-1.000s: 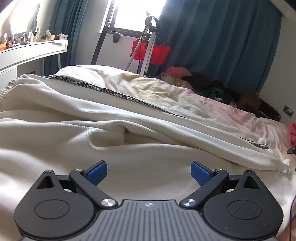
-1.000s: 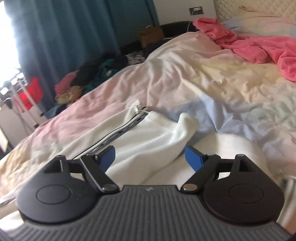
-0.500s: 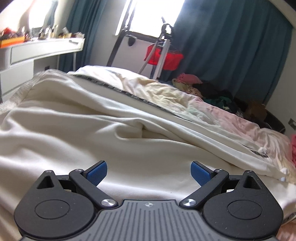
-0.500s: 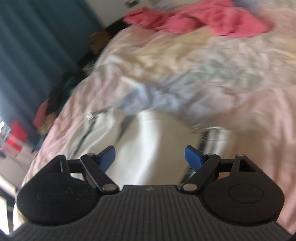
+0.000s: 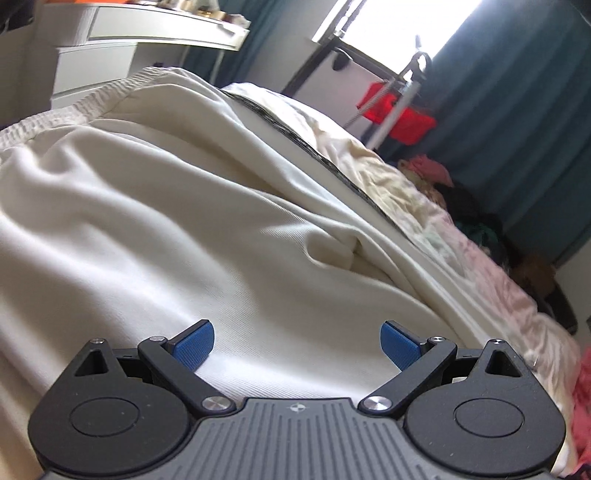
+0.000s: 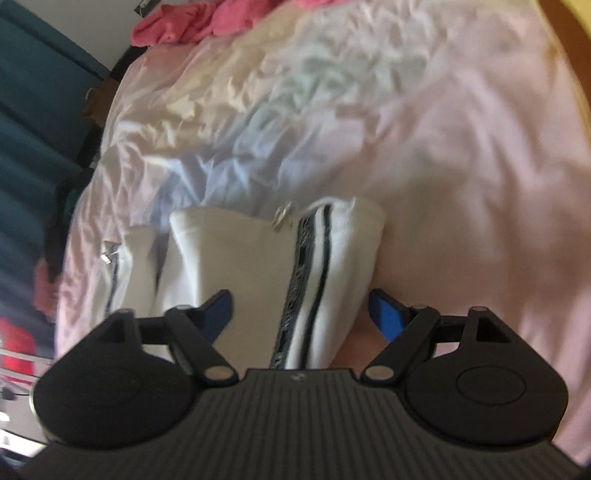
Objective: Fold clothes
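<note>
Left gripper: the left gripper (image 5: 297,343), black with blue ribbed pads, has its jaws spread wide and released, gripping nothing.

Garment, left view: a cream-white ribbed-knit garment (image 5: 192,229) with a dark printed side stripe lies rumpled on the bed. It fills the space between and ahead of the jaws. Its gathered elastic waistband (image 5: 55,118) sits far ahead to the left.

Right gripper: the right gripper (image 6: 301,310) has its jaws parted wide, clamping nothing.

Garment, right view: a white trouser leg end (image 6: 295,251) with black stripes and a small metal zip pull (image 6: 282,216) lies between the jaws and just ahead of them. A second leg end (image 6: 129,258) lies beside it, ahead of the left jaw. This view is blurred, so whether the pads touch the cloth cannot be told.

Bedding: a crumpled pastel pink, blue and cream duvet (image 6: 424,129) stretches ahead of the right jaws.

Far ahead: a bright pink crumpled cloth (image 6: 184,26) lies on the bed, and dark teal curtains (image 5: 517,110) hang beyond it.
</note>
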{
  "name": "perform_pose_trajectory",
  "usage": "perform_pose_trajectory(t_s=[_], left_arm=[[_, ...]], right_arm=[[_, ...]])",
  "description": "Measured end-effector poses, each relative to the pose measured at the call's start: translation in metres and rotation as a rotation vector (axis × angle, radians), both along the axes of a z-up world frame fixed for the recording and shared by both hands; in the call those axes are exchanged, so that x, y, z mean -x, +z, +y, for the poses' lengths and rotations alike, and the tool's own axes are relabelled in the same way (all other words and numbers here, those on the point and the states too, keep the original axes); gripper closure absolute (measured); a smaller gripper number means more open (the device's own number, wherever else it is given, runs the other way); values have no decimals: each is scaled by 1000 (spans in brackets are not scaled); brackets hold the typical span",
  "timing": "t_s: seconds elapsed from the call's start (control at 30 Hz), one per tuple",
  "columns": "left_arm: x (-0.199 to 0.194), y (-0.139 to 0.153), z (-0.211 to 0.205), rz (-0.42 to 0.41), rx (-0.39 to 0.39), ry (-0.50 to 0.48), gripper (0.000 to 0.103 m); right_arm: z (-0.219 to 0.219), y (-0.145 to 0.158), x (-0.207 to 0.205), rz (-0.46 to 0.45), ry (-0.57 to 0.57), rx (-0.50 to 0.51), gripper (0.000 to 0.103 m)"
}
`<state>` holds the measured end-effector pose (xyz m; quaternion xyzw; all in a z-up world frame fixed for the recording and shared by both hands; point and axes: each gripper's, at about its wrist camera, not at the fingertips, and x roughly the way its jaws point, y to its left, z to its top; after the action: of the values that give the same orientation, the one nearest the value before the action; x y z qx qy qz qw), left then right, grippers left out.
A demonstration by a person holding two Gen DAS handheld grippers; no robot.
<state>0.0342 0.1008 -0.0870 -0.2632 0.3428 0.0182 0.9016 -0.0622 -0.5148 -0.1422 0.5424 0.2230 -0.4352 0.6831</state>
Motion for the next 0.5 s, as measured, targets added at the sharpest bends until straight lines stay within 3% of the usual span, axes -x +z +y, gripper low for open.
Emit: perform_pose_trajectory(t_s=[0.03,0.07,0.13,0.2,0.4,0.5], left_arm=[[2,1,6,1,26,20,5],[4,3,13,2,52,41,5],[13,8,31,-8,92,108,5],[23,14,51,-20,127,188,5],[69,13,114,-4,205,600,5],[92,10,136,-22,273,732,5]], right_arm=[[-1,-2,0,-19,1,-11,46],[-2,-3,-1,-38,3,-22,66],[-4,-6,-1,-76,5,-44,86],[-8,-9,0,-111,-1,-59,89],[-6,5,-5,-150,30,15,91],[-7,10,-4,-164,33,35,91]])
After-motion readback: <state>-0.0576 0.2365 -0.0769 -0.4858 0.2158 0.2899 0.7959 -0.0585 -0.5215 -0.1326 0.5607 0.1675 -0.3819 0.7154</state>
